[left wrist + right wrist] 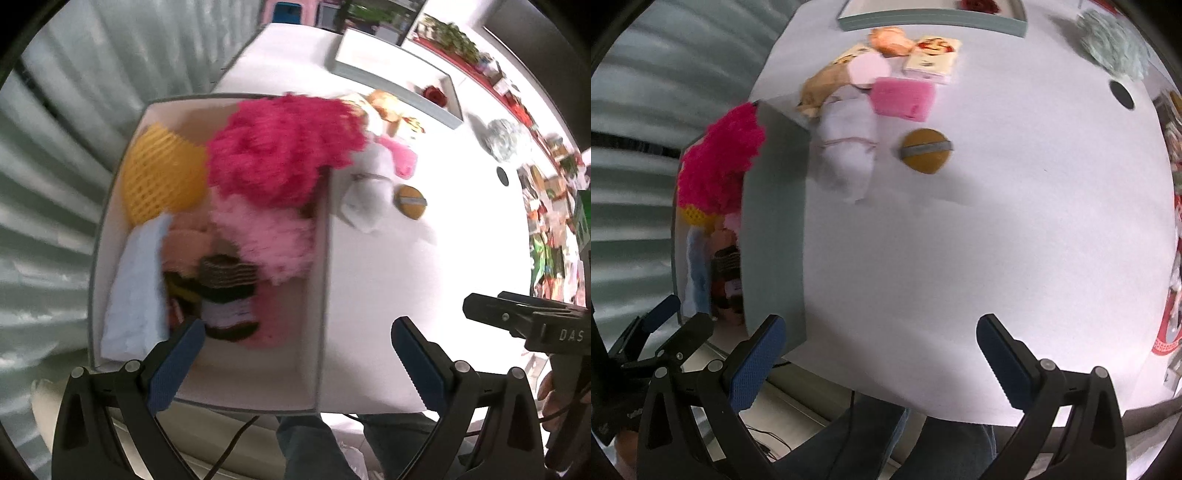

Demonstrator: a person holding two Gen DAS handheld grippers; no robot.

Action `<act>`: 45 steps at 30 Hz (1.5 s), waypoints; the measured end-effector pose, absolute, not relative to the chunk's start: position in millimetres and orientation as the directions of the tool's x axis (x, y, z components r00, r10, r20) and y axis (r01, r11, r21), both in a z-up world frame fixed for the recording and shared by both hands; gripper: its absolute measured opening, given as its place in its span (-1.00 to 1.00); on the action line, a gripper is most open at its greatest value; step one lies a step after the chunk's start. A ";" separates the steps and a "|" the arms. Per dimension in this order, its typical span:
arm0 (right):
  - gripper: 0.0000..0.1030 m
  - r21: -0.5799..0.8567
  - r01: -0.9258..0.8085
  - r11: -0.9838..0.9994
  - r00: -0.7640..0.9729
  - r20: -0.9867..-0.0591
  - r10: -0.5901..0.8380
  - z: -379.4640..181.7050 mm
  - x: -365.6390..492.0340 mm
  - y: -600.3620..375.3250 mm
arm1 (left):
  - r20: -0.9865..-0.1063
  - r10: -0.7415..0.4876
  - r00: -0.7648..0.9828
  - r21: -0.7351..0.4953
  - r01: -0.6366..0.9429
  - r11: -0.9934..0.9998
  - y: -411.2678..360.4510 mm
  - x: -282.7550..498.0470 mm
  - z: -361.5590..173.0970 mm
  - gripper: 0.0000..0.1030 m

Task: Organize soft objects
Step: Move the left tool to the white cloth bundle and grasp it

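A white box (325, 258) at the table's left holds soft things: a magenta fluffy piece (280, 147), a light pink fluffy piece (273, 240), a yellow mesh piece (162, 173), a pale blue cloth (136, 280) and a striped knit piece (229, 295). My left gripper (295, 354) is open and empty over the box's near end. My right gripper (882, 358) is open and empty above the table's front edge. On the table lie a white cloth roll (849, 147), a pink sponge (901, 96), a round yellow pad (925, 149) and a tan plush (827, 85).
A shallow grey tray (399, 81) with a red item (436, 94) stands at the back. A pale green knit ball (1112, 40) lies at the back right near a black hole (1121, 94) in the table. A card box (934, 55) sits by the plush.
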State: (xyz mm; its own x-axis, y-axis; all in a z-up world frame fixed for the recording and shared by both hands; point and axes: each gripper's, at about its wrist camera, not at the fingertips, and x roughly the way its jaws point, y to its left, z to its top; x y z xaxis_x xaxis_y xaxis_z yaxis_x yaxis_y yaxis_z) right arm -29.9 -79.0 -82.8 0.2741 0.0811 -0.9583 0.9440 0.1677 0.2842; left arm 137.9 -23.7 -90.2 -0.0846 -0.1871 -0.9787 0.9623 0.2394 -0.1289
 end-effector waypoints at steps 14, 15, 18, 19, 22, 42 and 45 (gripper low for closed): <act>0.99 0.260 0.964 0.045 0.256 -0.962 0.093 -105.1 -122.2 -112.7 | -0.986 -0.112 -0.124 -0.142 0.975 0.170 -69.9 52.5 -103.6 0.97; 0.99 0.259 0.965 0.045 0.254 -0.963 0.095 -105.2 -126.3 -115.2 | -0.986 -0.107 -0.128 -0.146 0.974 0.174 -72.9 46.9 -105.9 0.97; 0.99 0.254 0.965 0.060 0.247 -0.963 0.108 -108.1 -136.0 -122.9 | -0.985 -0.084 -0.152 -0.167 0.964 0.206 -78.4 34.4 -114.5 0.97; 0.99 0.251 0.966 0.067 0.243 -0.964 0.112 -109.1 -138.1 -125.1 | -0.984 -0.075 -0.162 -0.175 0.960 0.221 -79.5 31.7 -117.8 0.97; 0.99 0.256 0.963 0.086 0.244 -0.961 0.126 -112.7 -141.8 -129.9 | -0.984 -0.052 -0.170 -0.177 0.949 0.260 -81.1 24.7 -126.3 0.97; 0.99 0.272 0.959 0.085 0.252 -0.949 0.190 -138.5 -184.0 -152.9 | -0.985 -0.020 0.172 0.155 0.924 0.349 -195.8 25.7 -207.3 0.97; 0.99 0.280 0.956 0.086 0.259 -0.945 0.202 -140.7 -187.6 -152.7 | -0.990 -0.015 0.144 0.128 0.922 0.364 -205.5 30.8 -221.7 0.97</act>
